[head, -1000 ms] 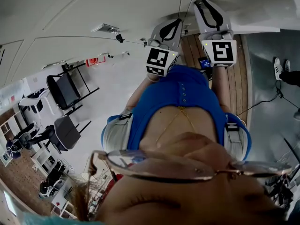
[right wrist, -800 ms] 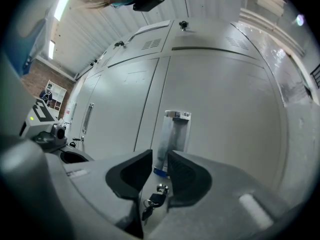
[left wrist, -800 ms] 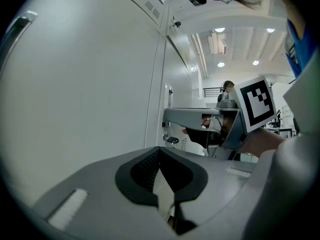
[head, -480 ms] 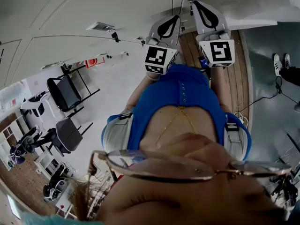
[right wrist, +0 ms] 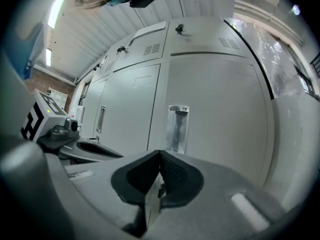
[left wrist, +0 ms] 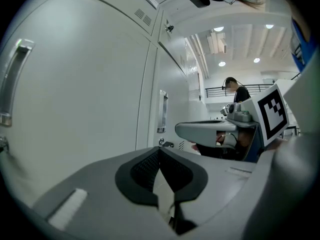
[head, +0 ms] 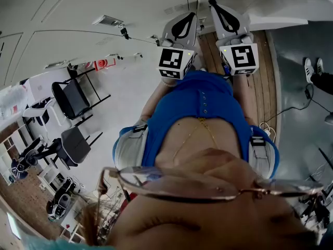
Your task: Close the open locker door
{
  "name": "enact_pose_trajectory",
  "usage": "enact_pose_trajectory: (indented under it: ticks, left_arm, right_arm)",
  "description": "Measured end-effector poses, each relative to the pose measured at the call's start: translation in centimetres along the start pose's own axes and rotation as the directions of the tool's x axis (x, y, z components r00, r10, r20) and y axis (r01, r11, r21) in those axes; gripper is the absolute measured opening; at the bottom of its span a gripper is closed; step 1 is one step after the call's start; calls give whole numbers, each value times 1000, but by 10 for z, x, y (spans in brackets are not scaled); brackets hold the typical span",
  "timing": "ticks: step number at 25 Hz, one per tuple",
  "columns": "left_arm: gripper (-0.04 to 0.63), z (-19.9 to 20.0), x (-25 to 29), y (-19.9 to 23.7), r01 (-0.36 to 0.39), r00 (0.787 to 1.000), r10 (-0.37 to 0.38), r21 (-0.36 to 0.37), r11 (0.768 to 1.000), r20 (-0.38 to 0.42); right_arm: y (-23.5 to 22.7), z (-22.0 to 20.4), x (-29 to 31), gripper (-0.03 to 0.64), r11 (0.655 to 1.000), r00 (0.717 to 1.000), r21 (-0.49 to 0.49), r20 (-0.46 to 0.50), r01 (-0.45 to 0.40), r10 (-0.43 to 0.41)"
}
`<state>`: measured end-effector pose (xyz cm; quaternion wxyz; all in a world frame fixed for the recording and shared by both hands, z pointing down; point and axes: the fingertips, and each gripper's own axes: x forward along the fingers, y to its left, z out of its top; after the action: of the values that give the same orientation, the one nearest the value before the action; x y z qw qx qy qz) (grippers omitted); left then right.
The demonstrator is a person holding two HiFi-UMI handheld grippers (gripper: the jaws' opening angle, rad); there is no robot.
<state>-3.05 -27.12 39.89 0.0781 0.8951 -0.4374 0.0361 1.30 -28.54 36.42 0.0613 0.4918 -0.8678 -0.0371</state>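
While the right gripper [right wrist: 160, 156] and the left gripper [left wrist: 160, 151] each have their jaws pinched together on nothing, the plain grey locker door [right wrist: 215, 114] stands just ahead of the right one, its upright handle [right wrist: 178, 129] near its left edge.

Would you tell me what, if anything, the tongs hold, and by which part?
Nothing is held: left tongs and right tongs are both shut empty.

The floor [head: 296, 139] is grey on its right part, bordered on the left by a strip of wooden planks [head: 261, 85]. On the grey part lie a thin black cable [head: 291, 112] and, at the right edge, a person's shoe [head: 311, 72]. On the pale left part stand a black folding chair [head: 73, 99] and, near it, a second dark chair [head: 76, 145].
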Motion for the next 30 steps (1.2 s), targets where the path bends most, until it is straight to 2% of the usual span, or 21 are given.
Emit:
enact_pose_trajectory:
  ticks: [9,16,30]
  left_arm:
    - [-5,0,-14,-19,-21,1000,21,2,1000,2]
    - [-6,-1,-24,-34,-41,999,41,11,999,8]
    - [-6,-4,-42,-60,-74,997,74,19,997,14]
  right_arm:
    - [18,-9,-21,3,998,998,27,-17,-54,54]
    - [24,-16,-43,3,997,998,50,-17,-62,63]
    - [39,-17,-75,2,993,994,41,-13,-109,109]
